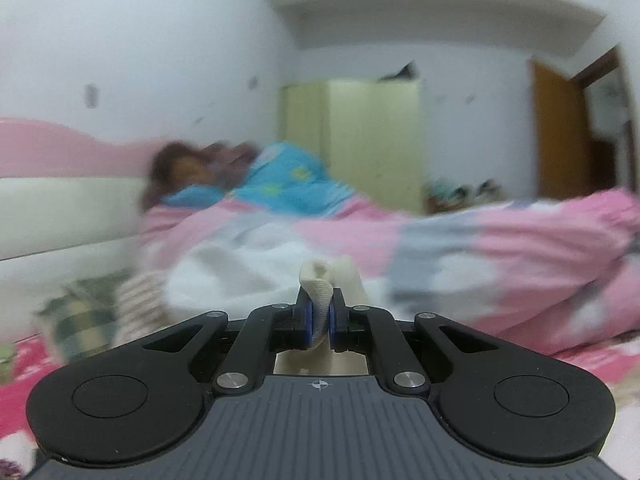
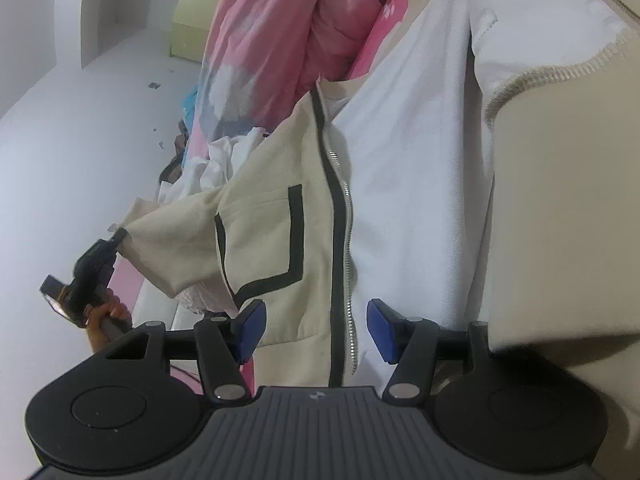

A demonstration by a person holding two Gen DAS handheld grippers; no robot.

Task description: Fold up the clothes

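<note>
Your left gripper (image 1: pixel 319 316) pinches a fold of the cream zip-up jacket with black trim (image 2: pixel 276 232), lifting its corner over the pink floral bedding (image 1: pixel 500 248). Your right gripper (image 2: pixel 316 330) stands wide apart astride the jacket's zipper, gripping nothing.

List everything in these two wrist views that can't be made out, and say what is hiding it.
- Left wrist view: the cream zip-up jacket shows only as a pinched fold in the left gripper; the gripper body hides the rest.
- Left wrist view: the pink patterned quilt and the heap behind it are motion-blurred.
- Right wrist view: the jacket's collar and sleeves run off the frame.
- Right wrist view: whether the right gripper touches the cloth is unclear.
</note>
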